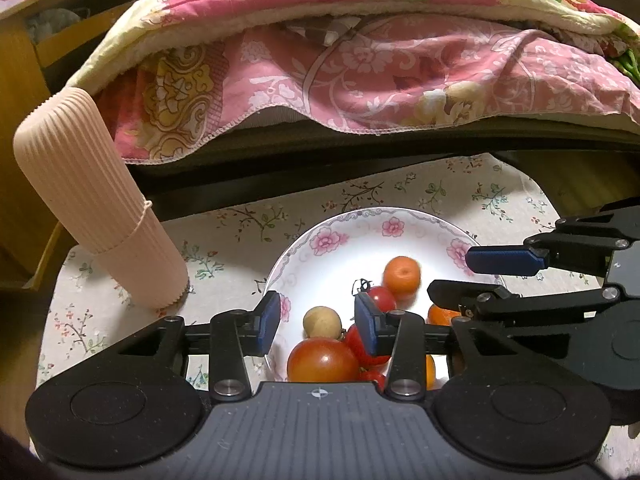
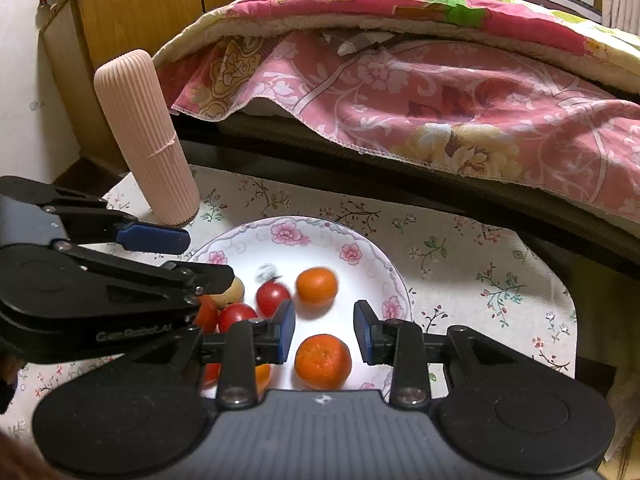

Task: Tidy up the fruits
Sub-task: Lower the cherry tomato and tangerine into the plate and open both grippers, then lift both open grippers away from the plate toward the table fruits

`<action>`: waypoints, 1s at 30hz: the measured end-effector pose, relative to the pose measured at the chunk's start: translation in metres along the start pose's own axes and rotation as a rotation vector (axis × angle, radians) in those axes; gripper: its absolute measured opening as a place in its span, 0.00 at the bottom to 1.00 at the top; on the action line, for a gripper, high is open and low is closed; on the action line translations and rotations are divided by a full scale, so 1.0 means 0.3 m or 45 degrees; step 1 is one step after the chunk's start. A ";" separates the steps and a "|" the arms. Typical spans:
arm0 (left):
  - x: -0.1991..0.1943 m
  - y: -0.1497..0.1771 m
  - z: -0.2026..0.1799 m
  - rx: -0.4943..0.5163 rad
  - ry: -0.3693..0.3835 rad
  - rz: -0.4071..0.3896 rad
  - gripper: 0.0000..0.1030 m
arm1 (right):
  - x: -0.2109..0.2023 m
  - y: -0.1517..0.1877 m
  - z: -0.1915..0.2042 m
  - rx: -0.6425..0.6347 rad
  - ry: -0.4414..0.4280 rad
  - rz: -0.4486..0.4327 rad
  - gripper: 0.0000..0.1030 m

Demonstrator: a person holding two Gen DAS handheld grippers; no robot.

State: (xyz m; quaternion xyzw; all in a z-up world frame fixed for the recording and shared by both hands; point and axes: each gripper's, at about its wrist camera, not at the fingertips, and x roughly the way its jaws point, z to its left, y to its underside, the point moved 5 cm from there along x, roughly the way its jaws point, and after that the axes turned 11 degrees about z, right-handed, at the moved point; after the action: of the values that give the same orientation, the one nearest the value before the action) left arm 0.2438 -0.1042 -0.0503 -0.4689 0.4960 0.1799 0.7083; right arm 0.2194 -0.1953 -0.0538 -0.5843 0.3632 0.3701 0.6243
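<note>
A white floral plate (image 1: 332,236) (image 2: 320,240) on the flowered tablecloth holds several fruits. In the left wrist view these are a large tomato (image 1: 322,360), a pale round fruit (image 1: 321,321), a small red tomato (image 1: 382,298) and a mandarin (image 1: 402,276). My left gripper (image 1: 316,322) is open above the pale fruit and large tomato, holding nothing. My right gripper (image 2: 324,330) is open over the plate, just above a mandarin (image 2: 323,360). A second, blurred mandarin (image 2: 316,286) and small tomatoes (image 2: 272,298) lie beyond. Each gripper shows in the other's view (image 1: 500,276) (image 2: 172,254).
A tall ribbed pink cylinder (image 1: 96,208) (image 2: 146,140) stands on the table at the back left. A bed with pink floral bedding (image 1: 360,72) (image 2: 420,92) runs behind the table. A wooden cabinet (image 2: 132,8) stands at the far left.
</note>
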 end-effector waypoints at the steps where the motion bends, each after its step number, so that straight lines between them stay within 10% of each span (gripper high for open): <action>1: -0.005 0.001 0.000 0.001 -0.002 -0.002 0.48 | -0.003 0.000 0.001 0.000 -0.001 -0.002 0.32; 30: -0.176 0.125 0.013 -0.025 -0.029 -0.035 0.49 | -0.160 0.073 0.125 -0.013 -0.047 -0.060 0.32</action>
State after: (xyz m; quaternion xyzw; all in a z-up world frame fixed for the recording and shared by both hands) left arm 0.1955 -0.0712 -0.0222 -0.4804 0.4796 0.1802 0.7118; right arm 0.1785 -0.1589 -0.0195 -0.5890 0.3360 0.3680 0.6363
